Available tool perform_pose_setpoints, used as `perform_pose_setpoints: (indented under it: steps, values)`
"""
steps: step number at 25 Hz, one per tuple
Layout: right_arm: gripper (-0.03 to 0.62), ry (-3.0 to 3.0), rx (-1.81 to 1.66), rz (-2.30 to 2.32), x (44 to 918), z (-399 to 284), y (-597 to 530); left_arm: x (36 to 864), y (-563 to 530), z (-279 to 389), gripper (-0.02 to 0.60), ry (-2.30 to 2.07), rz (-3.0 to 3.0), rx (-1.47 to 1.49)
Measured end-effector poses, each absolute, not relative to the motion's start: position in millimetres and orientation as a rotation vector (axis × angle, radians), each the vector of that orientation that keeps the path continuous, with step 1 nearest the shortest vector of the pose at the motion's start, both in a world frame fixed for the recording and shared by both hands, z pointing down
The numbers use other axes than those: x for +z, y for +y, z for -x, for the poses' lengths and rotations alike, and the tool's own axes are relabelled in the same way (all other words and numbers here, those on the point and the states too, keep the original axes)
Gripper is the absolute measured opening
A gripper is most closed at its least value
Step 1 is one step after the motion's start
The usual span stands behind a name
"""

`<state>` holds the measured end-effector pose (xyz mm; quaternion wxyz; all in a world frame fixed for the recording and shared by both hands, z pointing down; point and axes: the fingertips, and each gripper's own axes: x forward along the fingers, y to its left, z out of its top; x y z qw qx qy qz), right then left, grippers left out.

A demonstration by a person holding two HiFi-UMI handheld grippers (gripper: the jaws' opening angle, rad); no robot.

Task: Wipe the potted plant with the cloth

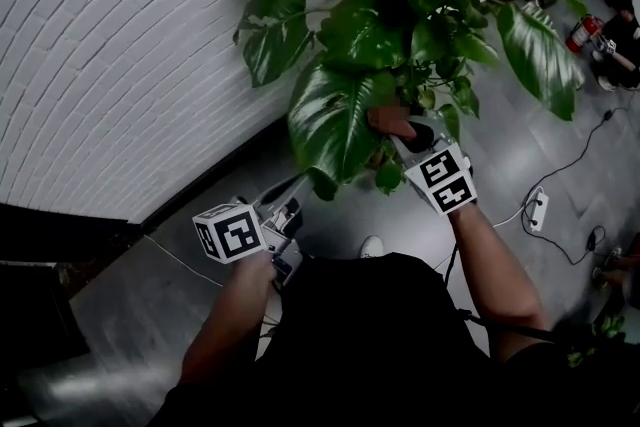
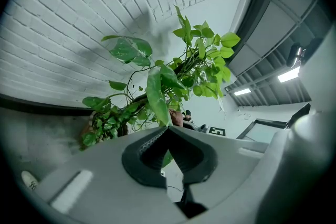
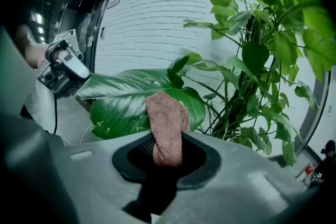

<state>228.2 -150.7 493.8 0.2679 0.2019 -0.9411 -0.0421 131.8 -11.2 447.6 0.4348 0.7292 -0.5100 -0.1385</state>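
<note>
The potted plant rises beside a white brick wall, and one large glossy leaf hangs low toward me. My left gripper is shut on that leaf's tip and holds it out; in the left gripper view the leaf runs down into the shut left gripper. My right gripper is shut on a brownish-pink cloth at the leaf's right edge. In the right gripper view the cloth sticks up from the right gripper, right in front of the leaf. The pot is hidden.
The white brick wall curves along the left above a dark baseboard. On the grey floor to the right lie a power strip and cables. A red extinguisher and a person are at the far right. Other leaves crowd above.
</note>
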Motion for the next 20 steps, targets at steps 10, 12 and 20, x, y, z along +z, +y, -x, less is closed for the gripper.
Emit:
perform_pose_setpoints:
  steps: [10,12,20]
  values:
    - [0.071,-2.552,-0.043,-0.421,513.5,-224.4,-91.4,447.0,-10.4,-133.4,0.017,-1.264,-1.819,-0.349]
    - [0.07,-2.56,-0.025,-0.409,514.8,-223.5,-83.9,445.5,-10.6,-133.7,0.017,-1.266,-1.82,-0.349]
    - [0.07,-2.561,0.0,-0.323,522.1,-216.9,-48.4,444.2,-9.8,-139.0,0.017,-1.253,-1.829,-0.358]
